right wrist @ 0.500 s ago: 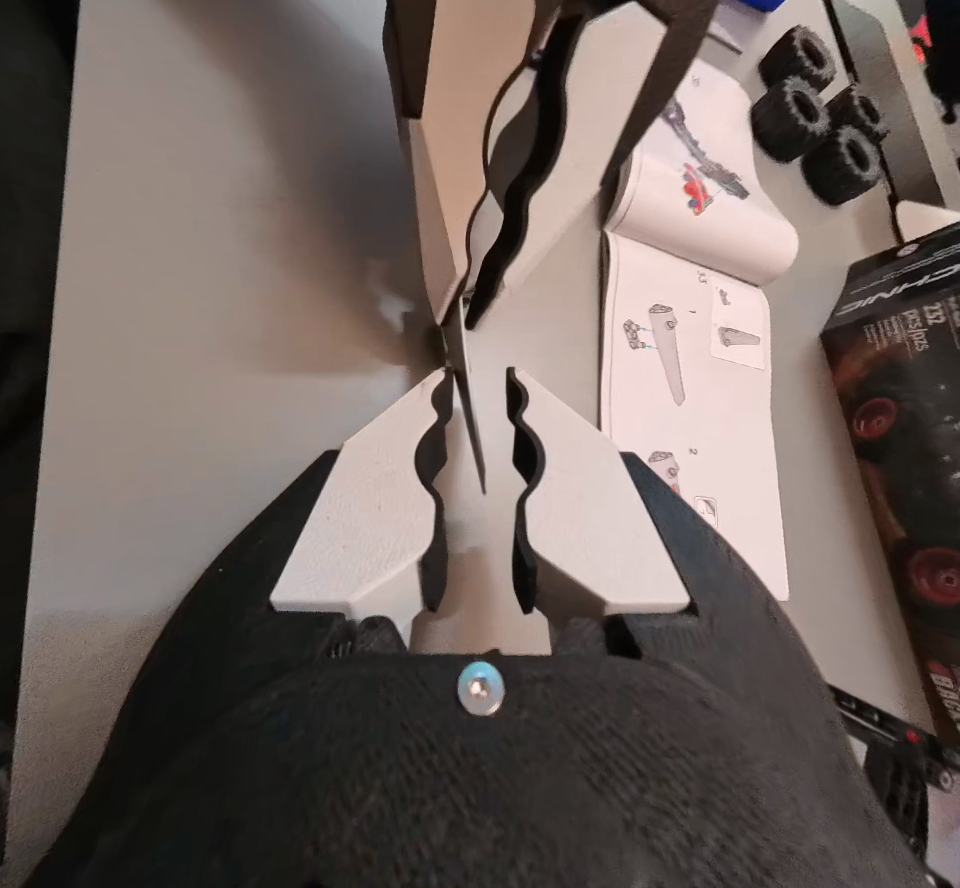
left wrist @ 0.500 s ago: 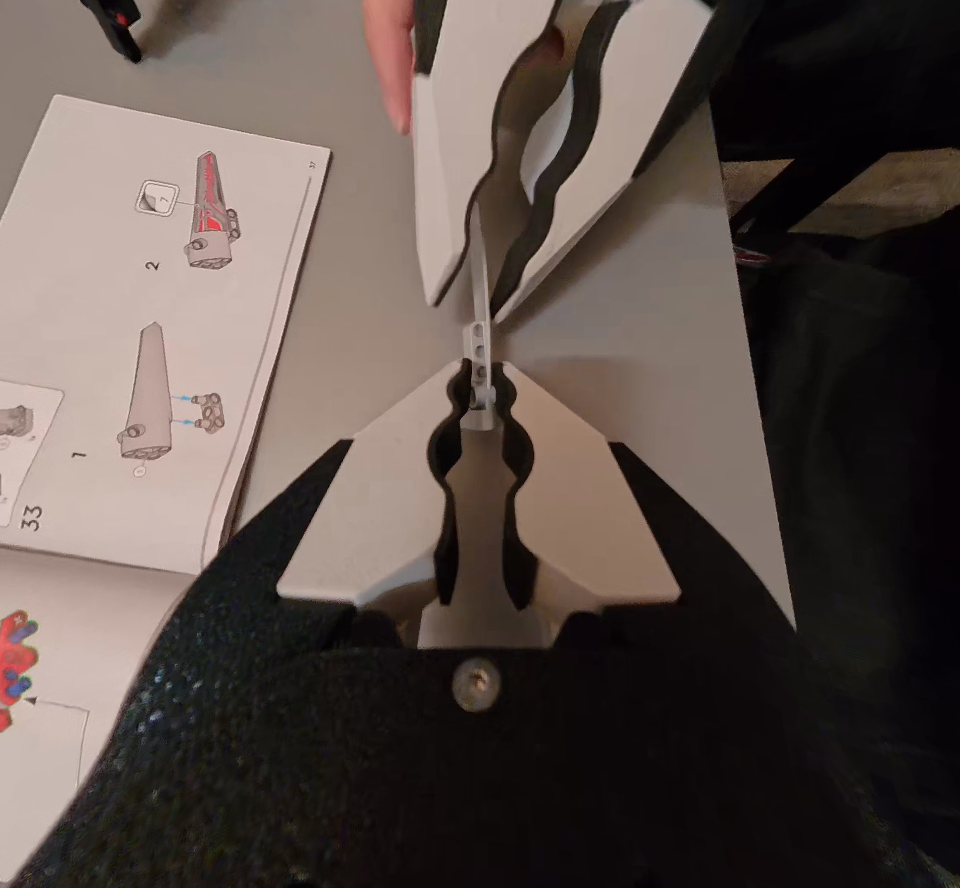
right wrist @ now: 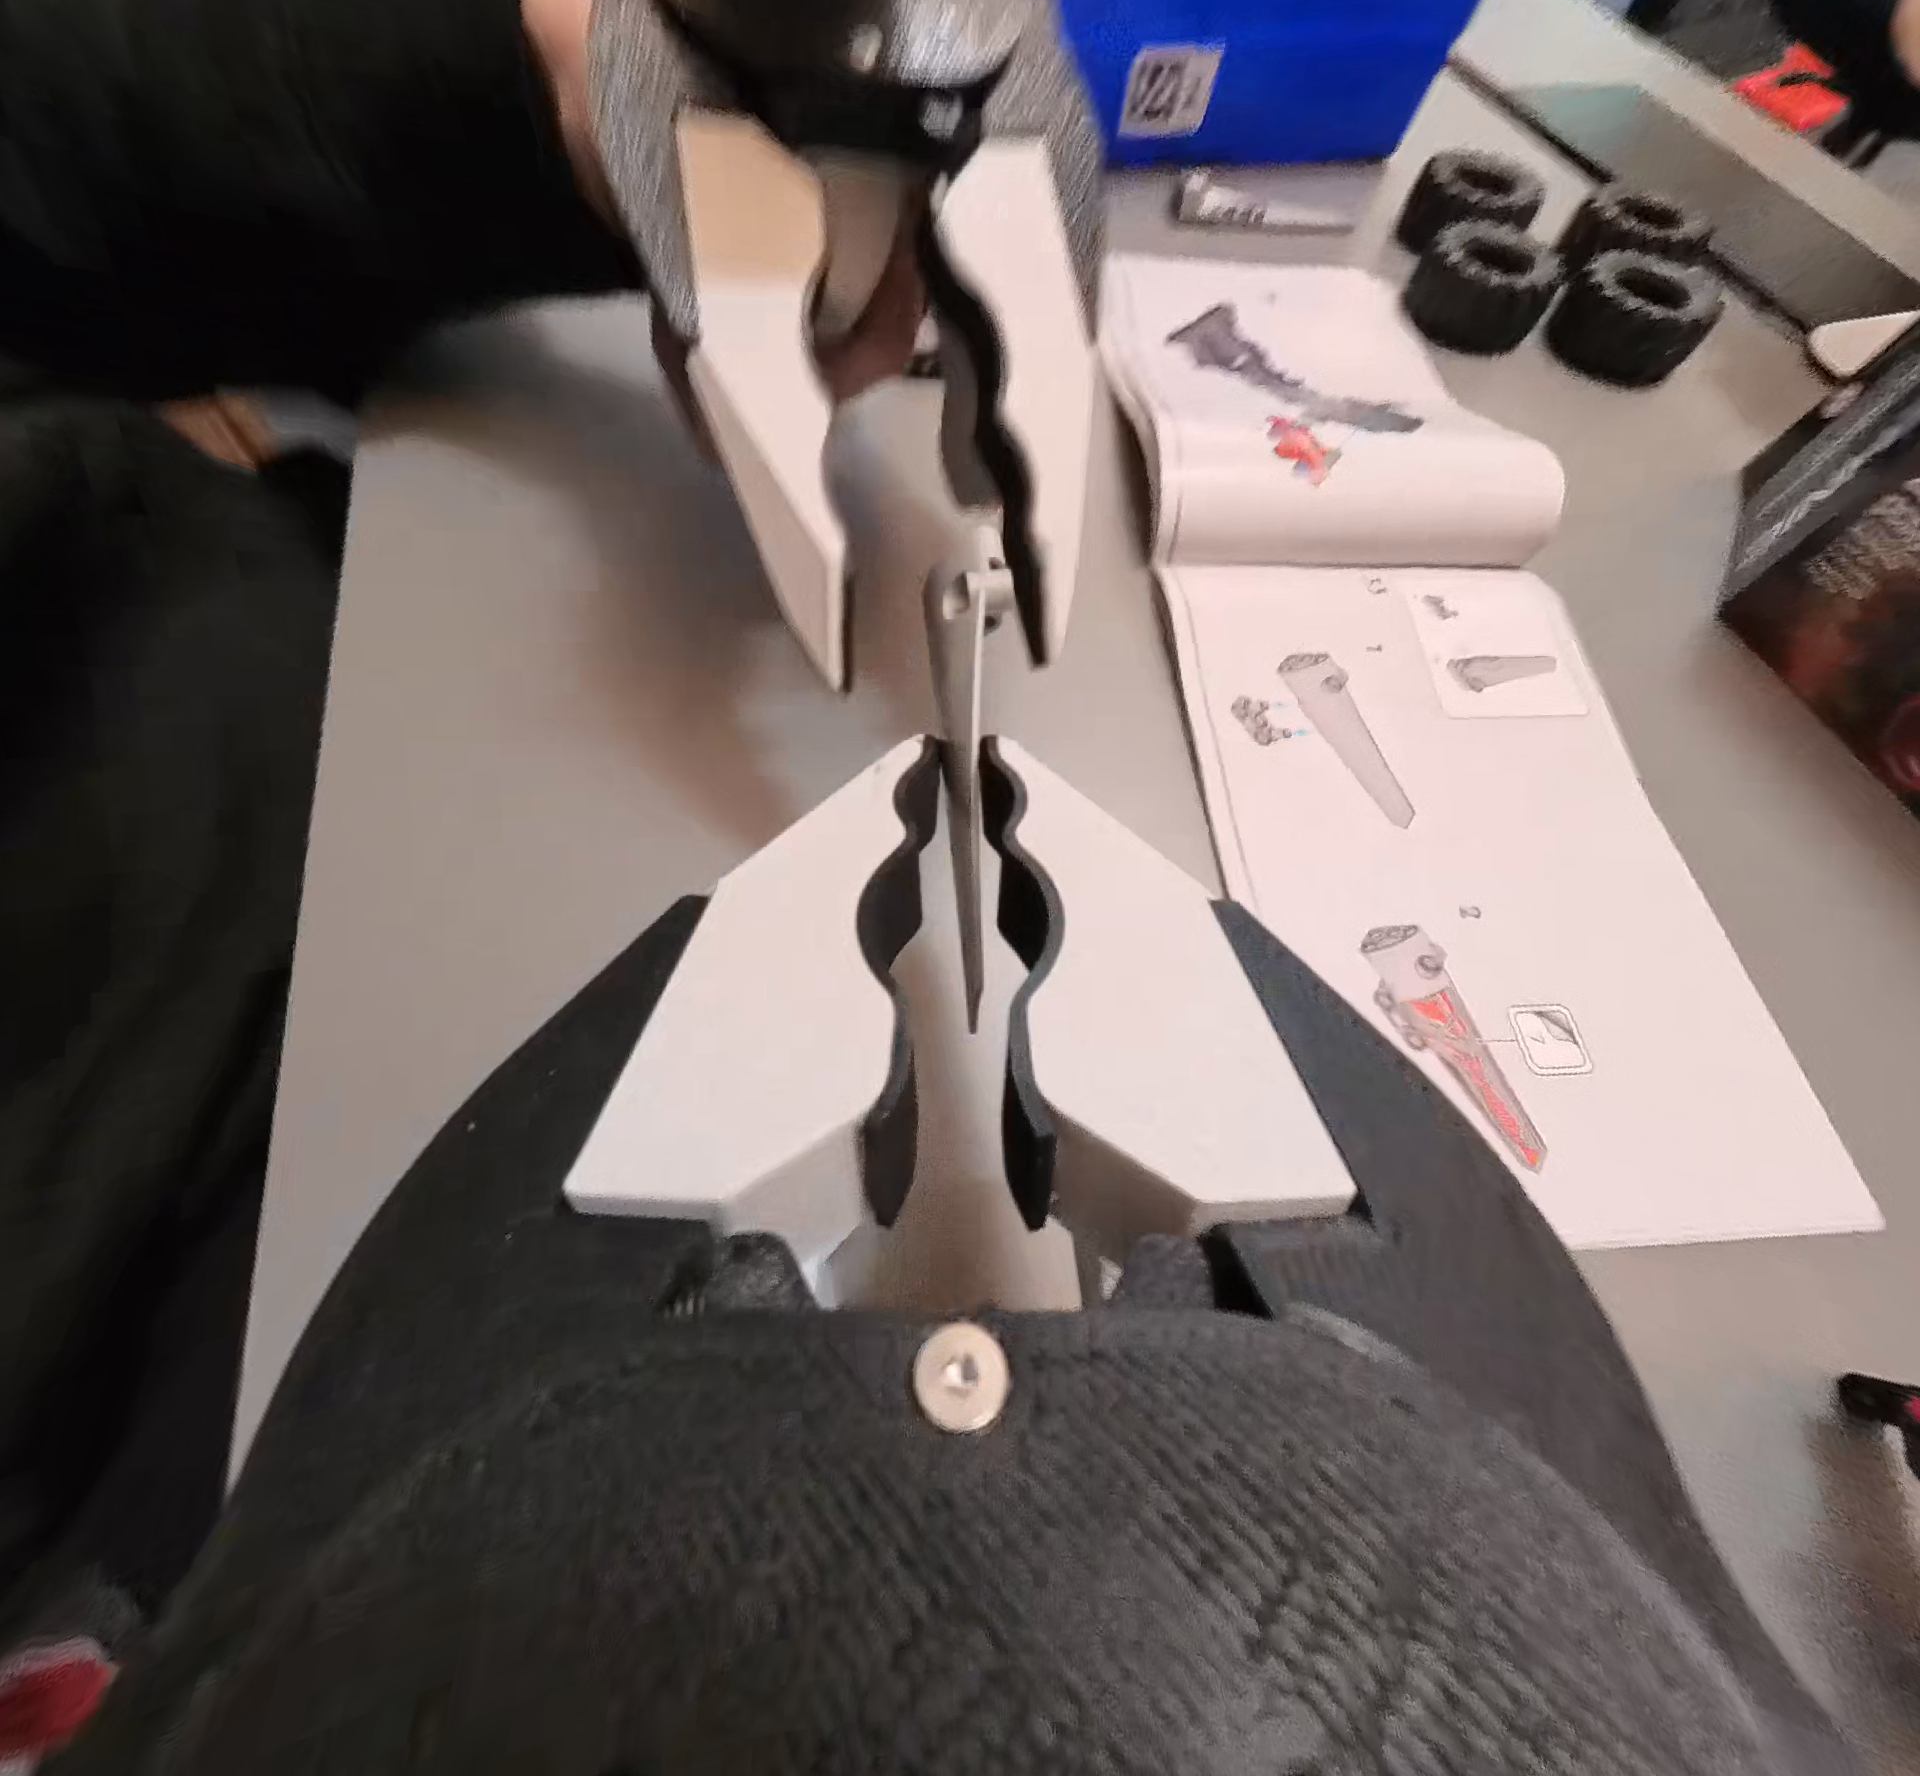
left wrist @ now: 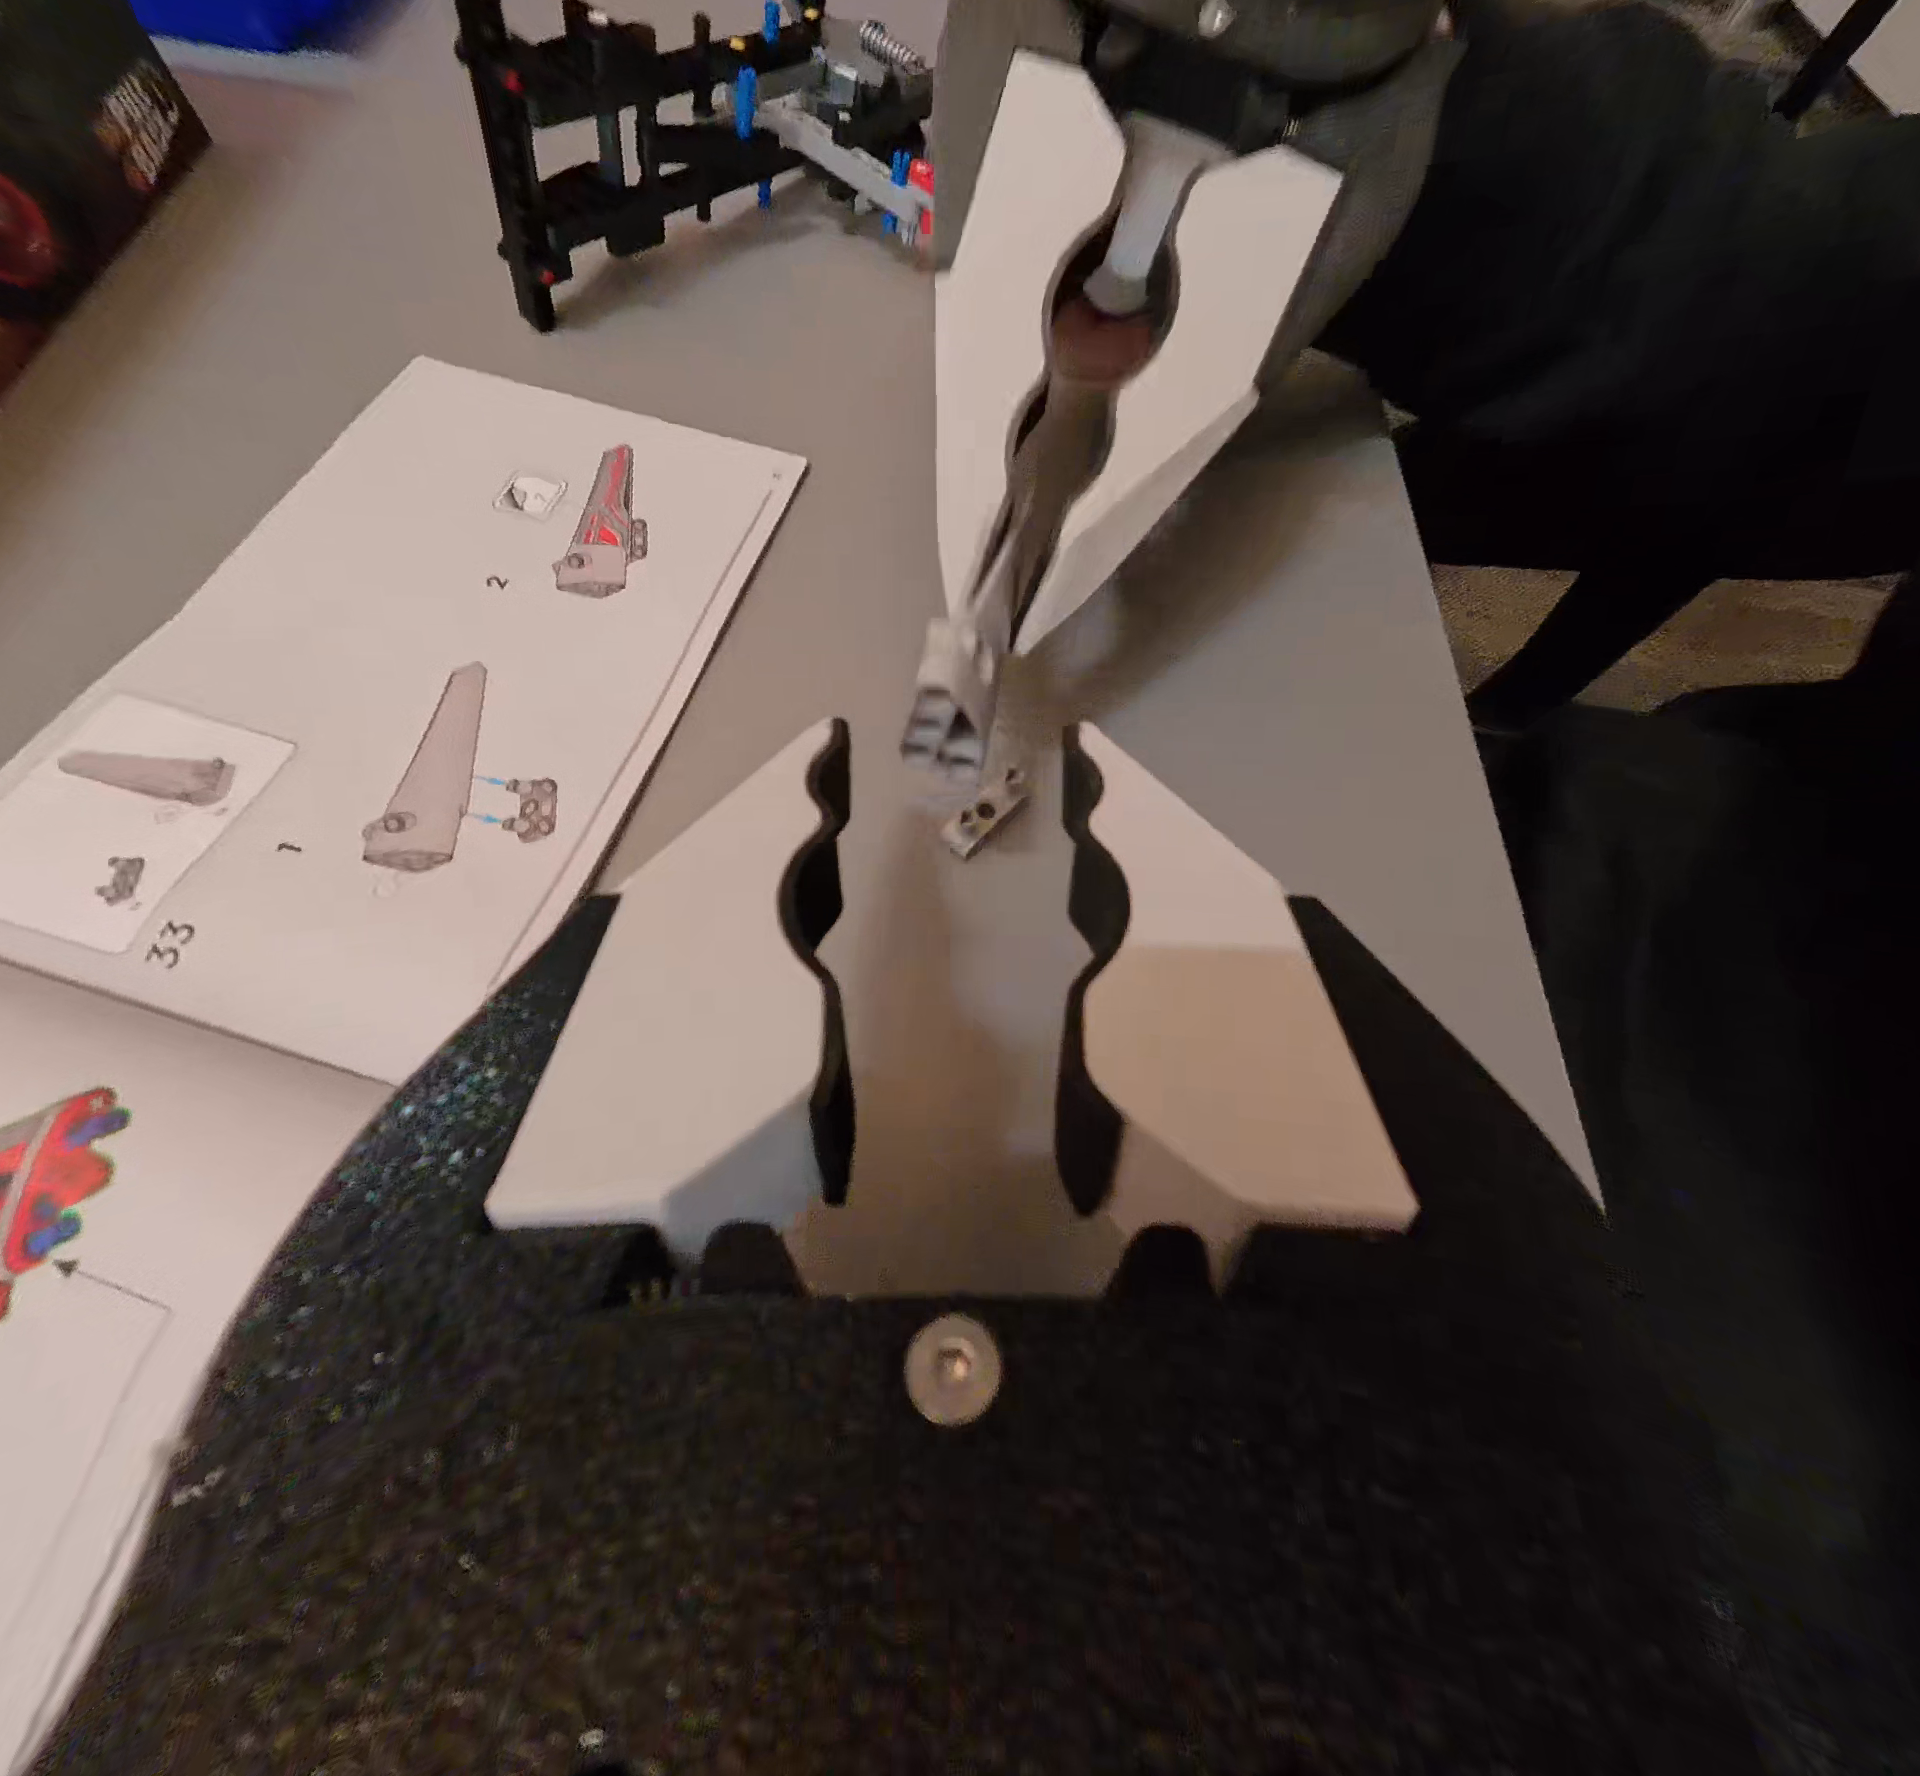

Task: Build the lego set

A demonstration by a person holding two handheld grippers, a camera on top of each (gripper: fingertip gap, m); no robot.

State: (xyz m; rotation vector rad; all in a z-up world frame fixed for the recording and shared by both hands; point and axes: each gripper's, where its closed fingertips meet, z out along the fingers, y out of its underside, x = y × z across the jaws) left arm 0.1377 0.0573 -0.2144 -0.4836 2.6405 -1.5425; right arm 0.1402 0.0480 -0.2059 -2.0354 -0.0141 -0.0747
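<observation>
A long grey tapered panel was held pinched in the right tool above the table. The left tool stood wide and empty just beside the connector at the panel's end. The booklet's connector step seemed in hand, calling next for a check that it sat fully home.

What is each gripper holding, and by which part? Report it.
Right gripper clamps the grey tapered panel by its narrow half, wide end protruding. Left gripper is open, holding nothing.
</observation>
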